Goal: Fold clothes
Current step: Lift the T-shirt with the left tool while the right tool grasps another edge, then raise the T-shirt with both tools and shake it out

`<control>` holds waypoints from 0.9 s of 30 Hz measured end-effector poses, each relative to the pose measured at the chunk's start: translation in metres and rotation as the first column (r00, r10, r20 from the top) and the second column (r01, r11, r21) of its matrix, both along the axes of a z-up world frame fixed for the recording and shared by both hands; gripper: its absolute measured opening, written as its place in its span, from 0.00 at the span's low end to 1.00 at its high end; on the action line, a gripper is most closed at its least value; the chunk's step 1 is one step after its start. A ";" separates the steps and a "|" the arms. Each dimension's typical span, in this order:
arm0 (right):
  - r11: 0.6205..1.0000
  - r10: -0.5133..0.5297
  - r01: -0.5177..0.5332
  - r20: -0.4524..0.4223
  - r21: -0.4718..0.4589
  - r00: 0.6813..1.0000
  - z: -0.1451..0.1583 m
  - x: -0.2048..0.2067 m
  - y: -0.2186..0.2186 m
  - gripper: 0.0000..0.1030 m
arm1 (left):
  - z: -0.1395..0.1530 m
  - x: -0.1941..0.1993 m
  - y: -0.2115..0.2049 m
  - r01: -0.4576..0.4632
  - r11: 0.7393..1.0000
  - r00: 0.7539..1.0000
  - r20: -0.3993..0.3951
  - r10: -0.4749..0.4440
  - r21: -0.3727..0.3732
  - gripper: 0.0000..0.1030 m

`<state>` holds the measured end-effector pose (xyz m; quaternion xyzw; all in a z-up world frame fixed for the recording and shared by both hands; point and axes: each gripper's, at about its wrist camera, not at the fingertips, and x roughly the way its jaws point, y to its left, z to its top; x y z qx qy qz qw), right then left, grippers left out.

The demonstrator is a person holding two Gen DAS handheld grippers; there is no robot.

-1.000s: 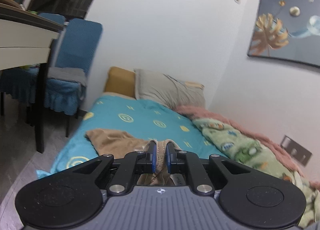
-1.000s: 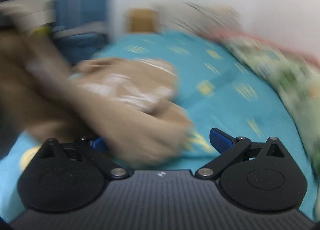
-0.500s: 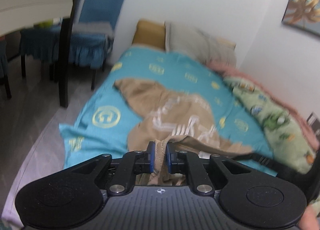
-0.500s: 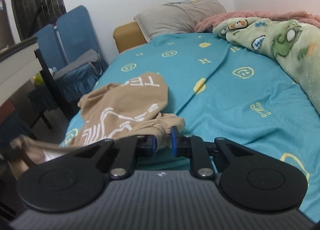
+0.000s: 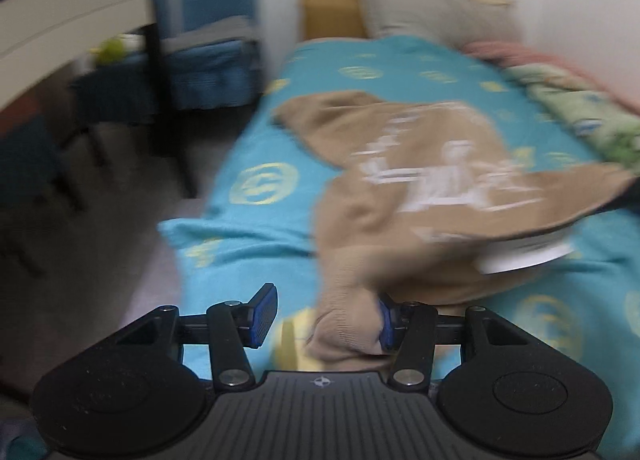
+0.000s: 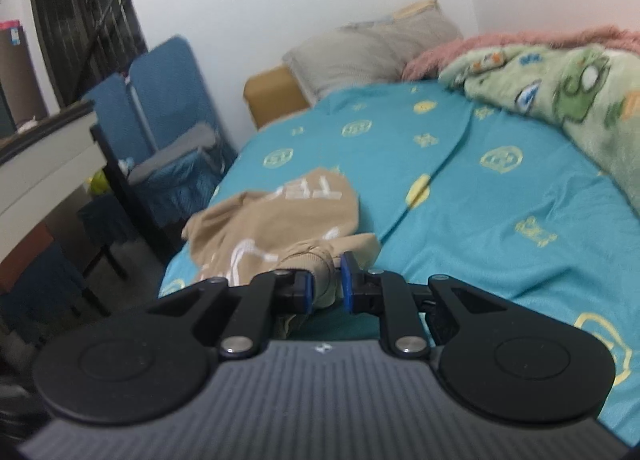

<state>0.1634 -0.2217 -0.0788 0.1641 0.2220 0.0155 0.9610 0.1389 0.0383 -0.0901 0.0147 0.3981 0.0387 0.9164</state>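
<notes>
Bed (image 6: 500, 196), teal sheet: tan sweatshirt (image 5: 420, 180) lies crumpled on the near-left part, printed side up, long axis running roughly from the grippers toward the pillows (image 6: 372, 48). Bulk of garment sits ahead of both tools and betw. them.

Right gripper (image 6: 325, 287): fingers narrow, clamped on a ribbed edge of the sweatshirt.

Left gripper (image 5: 324, 316): fingers spread wide; ribbed cuff rests against the right-hand pad only, not pinched. View is motion-blurred.

Judgement: right side has control of the cloth; left side needs a fresh grip before any fold.
</notes>
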 end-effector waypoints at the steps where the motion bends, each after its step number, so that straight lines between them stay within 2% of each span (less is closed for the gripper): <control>1: 1.000 -0.026 0.026 0.022 -0.013 0.999 0.001 -0.001 -0.002 0.17 | -0.001 0.001 0.004 -0.051 0.999 0.999 0.005 0.051 0.015 0.52; 3: 0.996 -0.071 0.073 0.045 -0.049 0.996 0.001 0.001 -0.005 0.19 | 0.004 0.000 0.014 -0.115 0.993 0.993 0.031 0.115 -0.007 0.56; 4: 0.993 -0.086 0.089 0.038 -0.074 0.996 -0.001 0.004 -0.007 0.23 | 0.007 0.000 0.018 -0.143 0.989 0.988 0.048 0.144 -0.019 0.56; 5: 0.990 -0.104 0.106 0.026 -0.093 0.994 -0.005 0.007 -0.007 0.42 | 0.012 -0.002 0.020 -0.176 0.984 0.981 0.082 0.178 -0.023 0.56; 6: 0.986 -0.124 0.125 0.014 -0.112 0.992 -0.008 0.010 -0.008 0.64 | 0.016 -0.003 0.022 -0.207 0.978 0.971 0.117 0.209 -0.029 0.56; 7: 0.981 -0.150 0.149 0.002 -0.127 0.989 -0.011 0.012 -0.010 0.78 | 0.022 -0.006 0.023 -0.216 0.975 0.963 0.156 0.222 -0.050 0.56; 8: 0.977 -0.171 0.169 -0.004 -0.131 0.985 -0.013 0.012 -0.012 0.81 | 0.028 -0.010 0.024 -0.225 0.972 0.952 0.195 0.234 -0.072 0.56; 11: 0.978 -0.189 0.184 -0.040 -0.103 0.981 -0.012 0.008 -0.020 0.82 | 0.045 -0.022 0.025 -0.232 0.966 0.929 0.270 0.254 -0.111 0.60; 13: 0.979 -0.185 0.183 -0.018 -0.095 0.983 0.003 0.000 -0.023 0.82 | 0.057 -0.031 0.024 -0.232 0.964 0.915 0.306 0.261 -0.131 0.60; 15: 0.978 -0.193 0.196 0.049 -0.071 0.980 0.031 -0.010 -0.027 0.82 | 0.078 -0.035 0.027 -0.198 0.963 0.902 0.351 0.253 -0.185 0.60; 18: 0.975 -0.195 0.210 0.173 -0.070 0.965 0.085 -0.023 -0.031 0.82 | 0.123 -0.038 0.023 -0.163 0.967 0.867 0.439 0.235 -0.196 0.60; 22: 0.978 -0.176 0.202 0.310 -0.055 0.934 0.166 -0.043 -0.038 0.82 | 0.210 -0.068 0.018 -0.114 0.973 0.795 0.569 0.211 -0.200 0.60; 24: 0.983 -0.146 0.176 0.371 -0.048 0.917 0.211 -0.062 -0.041 0.77 | 0.256 -0.087 0.016 -0.088 0.976 0.751 0.630 0.197 -0.199 0.59; 27: 0.988 -0.124 0.155 0.456 -0.029 0.881 0.273 -0.103 -0.045 0.78 | 0.324 -0.115 0.014 -0.050 0.980 0.678 0.714 0.176 -0.194 0.59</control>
